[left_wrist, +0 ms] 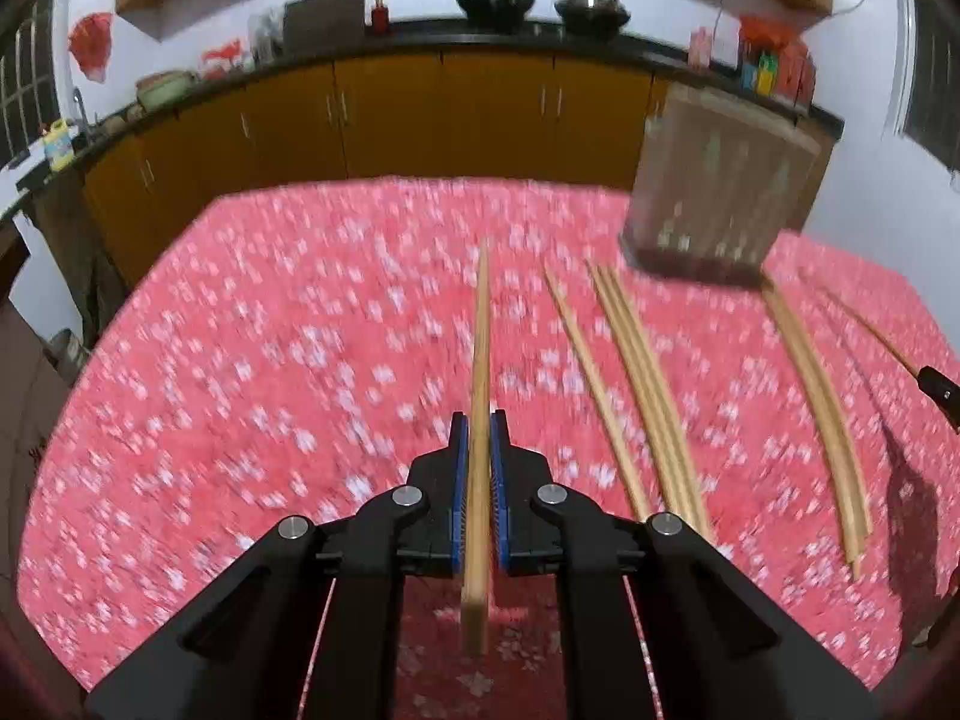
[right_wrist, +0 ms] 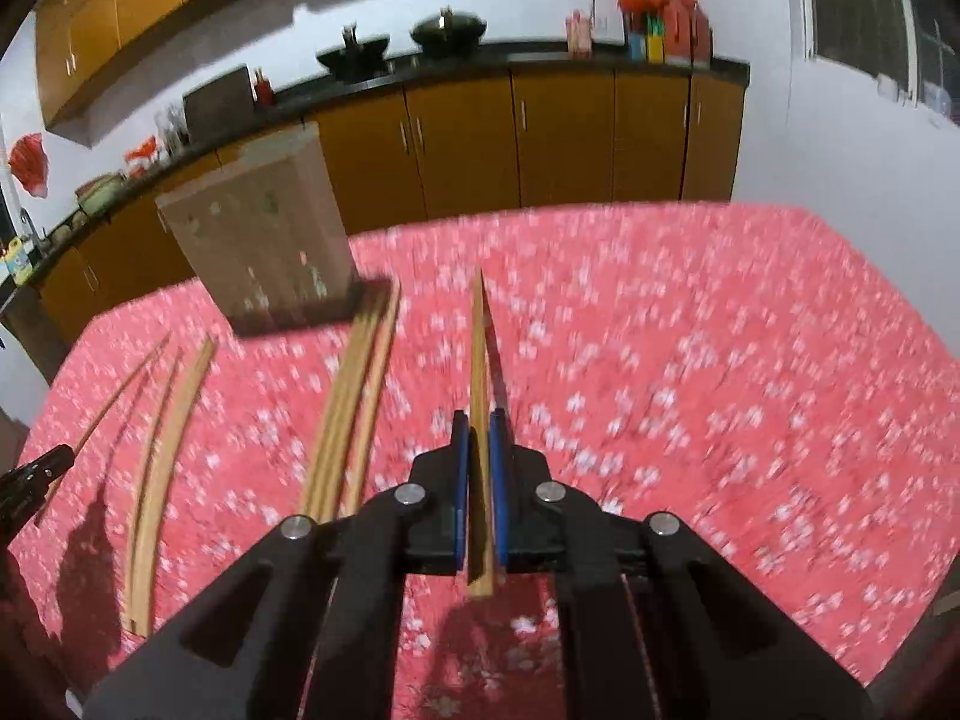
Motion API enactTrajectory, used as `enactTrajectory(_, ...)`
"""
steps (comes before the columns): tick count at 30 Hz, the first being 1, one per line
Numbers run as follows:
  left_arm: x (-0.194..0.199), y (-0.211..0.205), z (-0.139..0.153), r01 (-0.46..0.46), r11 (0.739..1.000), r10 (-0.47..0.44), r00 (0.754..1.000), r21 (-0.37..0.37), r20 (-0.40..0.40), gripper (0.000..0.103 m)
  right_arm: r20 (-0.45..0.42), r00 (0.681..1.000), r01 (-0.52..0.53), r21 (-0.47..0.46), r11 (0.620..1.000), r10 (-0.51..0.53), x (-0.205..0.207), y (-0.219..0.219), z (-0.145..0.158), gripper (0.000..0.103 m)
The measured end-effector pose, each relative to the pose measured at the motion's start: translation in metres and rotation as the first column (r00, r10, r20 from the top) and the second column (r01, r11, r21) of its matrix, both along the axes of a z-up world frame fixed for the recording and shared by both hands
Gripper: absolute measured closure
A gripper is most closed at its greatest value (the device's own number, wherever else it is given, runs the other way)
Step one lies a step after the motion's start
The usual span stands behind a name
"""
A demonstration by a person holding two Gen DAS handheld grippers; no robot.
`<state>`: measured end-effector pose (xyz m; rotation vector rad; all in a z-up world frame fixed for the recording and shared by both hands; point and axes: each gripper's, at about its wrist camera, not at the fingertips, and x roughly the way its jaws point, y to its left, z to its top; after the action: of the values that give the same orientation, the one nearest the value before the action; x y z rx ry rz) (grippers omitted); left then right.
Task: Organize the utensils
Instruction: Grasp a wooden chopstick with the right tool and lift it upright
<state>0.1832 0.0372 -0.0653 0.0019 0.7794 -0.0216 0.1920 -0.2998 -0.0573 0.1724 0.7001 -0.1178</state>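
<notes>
My left gripper [left_wrist: 479,420] is shut on a wooden chopstick [left_wrist: 482,330] that points forward above the red flowered tablecloth [left_wrist: 270,360]. My right gripper [right_wrist: 479,420] is shut on another wooden chopstick [right_wrist: 478,348], also pointing forward above the cloth. Several more chopsticks lie on the cloth: a single one [left_wrist: 594,384], a bundle [left_wrist: 648,384] and a pair [left_wrist: 822,402] to the right in the left wrist view; in the right wrist view a bundle [right_wrist: 354,396] and others [right_wrist: 162,438] lie to the left. A brown utensil holder [left_wrist: 720,180] stands at the table's far side; it also shows in the right wrist view [right_wrist: 264,228].
Orange kitchen cabinets [left_wrist: 420,114] with a dark counter carrying pots and bottles run behind the table. The right gripper's tip [left_wrist: 939,390] shows at the right edge of the left wrist view; the left gripper's tip [right_wrist: 36,468] shows at the left edge of the right wrist view.
</notes>
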Motion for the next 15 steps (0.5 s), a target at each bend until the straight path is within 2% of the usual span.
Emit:
enactTrajectory(7,-0.008,0.008,0.048,-0.013,0.999,0.019,0.989,-0.043,0.144,0.095,0.127,0.992,0.018,-0.013,1.0,-0.016,-0.011,-0.006,0.041,0.095)
enactTrajectory(12,-0.008,0.013,0.085,-0.021,0.998,0.034,0.969,-0.055,0.244,0.095,0.215,0.976,0.031,-0.035,0.999,-0.023,-0.012,-0.01,0.069,0.095)
enactTrajectory(15,0.0,0.015,0.1,-0.031,0.998,0.043,0.96,-0.049,0.278,0.095,0.247,0.969,0.038,-0.043,0.998,-0.026,-0.009,-0.01,0.08,0.095)
